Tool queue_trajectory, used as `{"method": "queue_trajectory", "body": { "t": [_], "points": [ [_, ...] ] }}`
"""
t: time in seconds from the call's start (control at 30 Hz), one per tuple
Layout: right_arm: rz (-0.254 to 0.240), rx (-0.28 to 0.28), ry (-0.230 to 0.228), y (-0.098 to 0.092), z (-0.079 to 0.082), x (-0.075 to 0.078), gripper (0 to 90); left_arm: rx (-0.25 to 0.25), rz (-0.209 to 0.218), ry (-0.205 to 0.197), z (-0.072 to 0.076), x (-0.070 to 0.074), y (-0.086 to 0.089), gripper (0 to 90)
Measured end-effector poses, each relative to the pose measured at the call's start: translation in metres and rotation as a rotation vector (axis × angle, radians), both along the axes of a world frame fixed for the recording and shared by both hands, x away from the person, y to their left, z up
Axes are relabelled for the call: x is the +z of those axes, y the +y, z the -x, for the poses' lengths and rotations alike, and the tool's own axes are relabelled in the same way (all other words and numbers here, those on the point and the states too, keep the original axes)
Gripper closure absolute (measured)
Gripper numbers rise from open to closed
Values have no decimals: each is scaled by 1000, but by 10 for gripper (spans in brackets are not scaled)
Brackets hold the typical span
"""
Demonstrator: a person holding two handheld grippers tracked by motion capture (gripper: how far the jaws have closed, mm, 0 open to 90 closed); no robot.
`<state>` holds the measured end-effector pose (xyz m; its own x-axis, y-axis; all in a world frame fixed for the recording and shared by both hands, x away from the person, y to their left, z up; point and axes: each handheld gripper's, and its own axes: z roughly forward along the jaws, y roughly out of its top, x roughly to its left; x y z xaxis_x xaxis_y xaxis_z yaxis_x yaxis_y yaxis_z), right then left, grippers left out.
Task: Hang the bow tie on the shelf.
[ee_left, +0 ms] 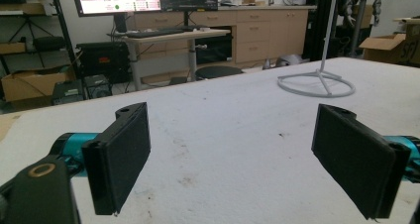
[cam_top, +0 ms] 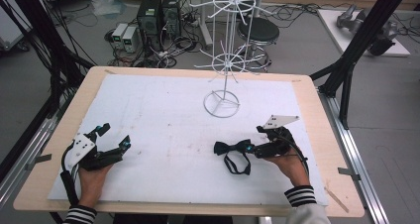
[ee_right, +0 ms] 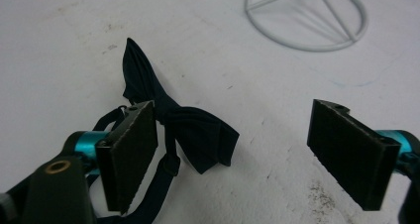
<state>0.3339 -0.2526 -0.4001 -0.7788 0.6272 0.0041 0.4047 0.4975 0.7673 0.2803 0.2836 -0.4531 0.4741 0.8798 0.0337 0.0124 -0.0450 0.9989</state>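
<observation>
Lying unlabelled: bow tie (cam_top: 233, 148); right hand-held gripper (ee_right: 242, 154), left hand-held gripper (ee_left: 247, 159) both agape.

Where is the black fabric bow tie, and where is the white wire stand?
black fabric bow tie (ee_right: 198, 130), right gripper view, on its nearer wing.
white wire stand (cam_top: 221, 105), high view, on its round base ring.

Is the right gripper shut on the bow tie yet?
No, open: the right gripper has its jaws wide apart, the bow tie lying beside one.
</observation>
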Motion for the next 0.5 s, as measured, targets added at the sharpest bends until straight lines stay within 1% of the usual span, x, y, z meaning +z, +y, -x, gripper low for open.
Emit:
{"method": "queue_trajectory", "body": {
  "t": [0.07, 0.13, 0.27, 0.3, 0.37, 0.5],
  "points": [
    [5, 9, 12, 0, -2, -2, 248, 0, -1, -1, 0, 0, 0, 156],
    [12, 16, 16, 0, -3, -2, 273, 0, -1, -1, 0, 0, 0, 156],
    [20, 36, 40, 0, -6, -5, 335, 0, -2, 0, 0, 0, 0, 156],
    [21, 49, 36, 0, -7, -6, 348, 1, -2, 0, 0, 0, 0, 156],
    [29, 57, 54, 1, -9, -7, 363, 0, -1, -1, 0, 0, 0, 156],
    [42, 77, 66, 4, -11, -10, 407, 0, -1, -1, 0, 0, 0, 156]
  ]
}}
